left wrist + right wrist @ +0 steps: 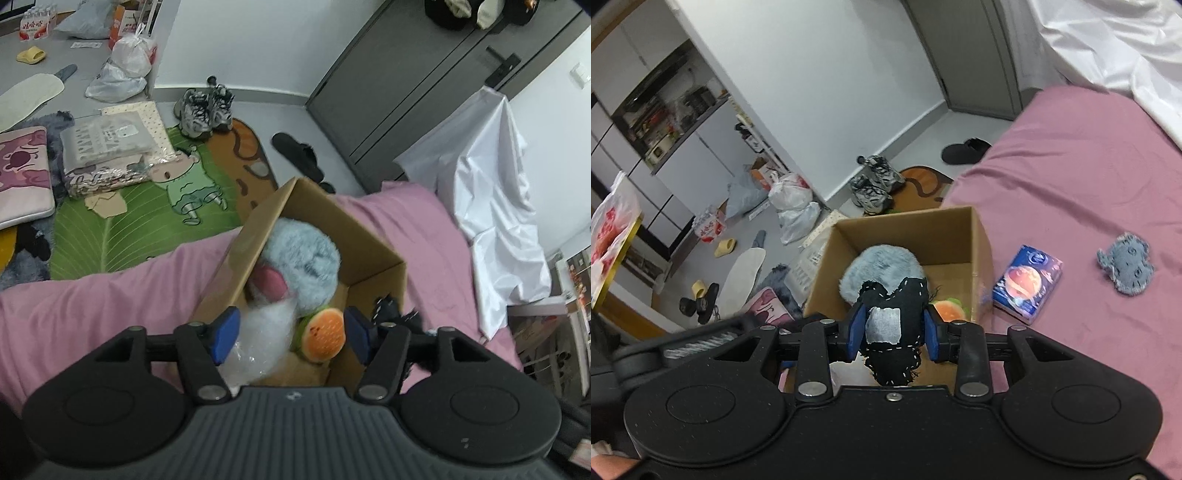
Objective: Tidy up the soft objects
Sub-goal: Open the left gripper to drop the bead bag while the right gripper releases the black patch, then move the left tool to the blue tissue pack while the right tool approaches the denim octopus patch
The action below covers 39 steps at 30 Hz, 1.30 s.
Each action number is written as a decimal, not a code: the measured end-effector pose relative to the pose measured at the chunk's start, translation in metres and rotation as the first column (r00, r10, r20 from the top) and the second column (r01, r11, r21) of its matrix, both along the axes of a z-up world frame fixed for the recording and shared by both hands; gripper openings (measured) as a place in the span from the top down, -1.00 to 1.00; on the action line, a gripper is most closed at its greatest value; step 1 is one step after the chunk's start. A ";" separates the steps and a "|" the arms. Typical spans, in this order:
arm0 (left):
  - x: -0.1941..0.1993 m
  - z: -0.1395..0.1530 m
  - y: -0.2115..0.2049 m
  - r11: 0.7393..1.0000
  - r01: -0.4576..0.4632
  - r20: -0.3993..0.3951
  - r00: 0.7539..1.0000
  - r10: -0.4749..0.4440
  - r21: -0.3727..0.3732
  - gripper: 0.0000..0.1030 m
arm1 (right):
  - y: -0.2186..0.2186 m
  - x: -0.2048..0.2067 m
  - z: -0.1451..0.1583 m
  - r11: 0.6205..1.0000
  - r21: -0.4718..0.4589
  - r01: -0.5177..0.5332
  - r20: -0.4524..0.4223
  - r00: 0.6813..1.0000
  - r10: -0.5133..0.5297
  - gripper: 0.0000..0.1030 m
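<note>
Pink bedding [1071, 177] carries an open box [975, 236] already holding a blue plush [879, 266] and melon toy [327, 328]. Right gripper [894, 328] pinches a black stitched toy [897, 299] above it — drop it in next. Left gripper [291, 332] hangs open, empty, over the box.

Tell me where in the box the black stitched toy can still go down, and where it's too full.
Free: the bare cardboard floor at the far right of the box, between the fluffy blue plush and the right wall. Crowded: the left side, filled by that plush, and the near end, with the orange slice toy and clear plastic bag. The right gripper holds the black stitched toy above.
</note>
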<state>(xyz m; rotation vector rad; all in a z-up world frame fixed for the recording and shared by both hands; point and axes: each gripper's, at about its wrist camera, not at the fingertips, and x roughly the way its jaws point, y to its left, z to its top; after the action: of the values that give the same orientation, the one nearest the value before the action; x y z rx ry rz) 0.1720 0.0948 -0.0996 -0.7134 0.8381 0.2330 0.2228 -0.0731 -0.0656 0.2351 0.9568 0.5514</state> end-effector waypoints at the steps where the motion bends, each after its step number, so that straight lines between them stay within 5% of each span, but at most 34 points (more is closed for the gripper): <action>1: 0.000 0.001 0.000 1.000 0.002 0.006 1.000 -0.002 -0.001 -0.27 | -0.001 0.001 -0.001 1.000 0.003 0.002 -0.010 1.000 -0.002 0.35; 10: -0.002 0.006 0.003 1.000 -0.018 -0.008 1.000 0.018 0.021 -0.28 | 0.004 0.000 -0.006 1.000 0.022 -0.013 -0.077 0.997 0.015 0.08; 17: -0.007 0.014 0.001 0.997 -0.038 -0.018 0.999 0.040 0.065 -0.45 | -0.013 0.001 0.003 0.999 -0.001 0.053 -0.072 0.996 -0.053 -0.64; 39: -0.009 0.041 -0.040 0.978 -0.011 -0.018 1.000 0.015 0.209 -0.61 | -0.083 0.011 0.028 0.988 -0.020 0.156 -0.004 0.988 -0.156 -0.92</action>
<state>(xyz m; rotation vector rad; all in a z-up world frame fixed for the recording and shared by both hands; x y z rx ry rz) 0.1633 0.0548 -0.0583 -0.5206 0.8138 0.3345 0.2338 -0.1563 -0.0375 0.2914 0.9400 0.3976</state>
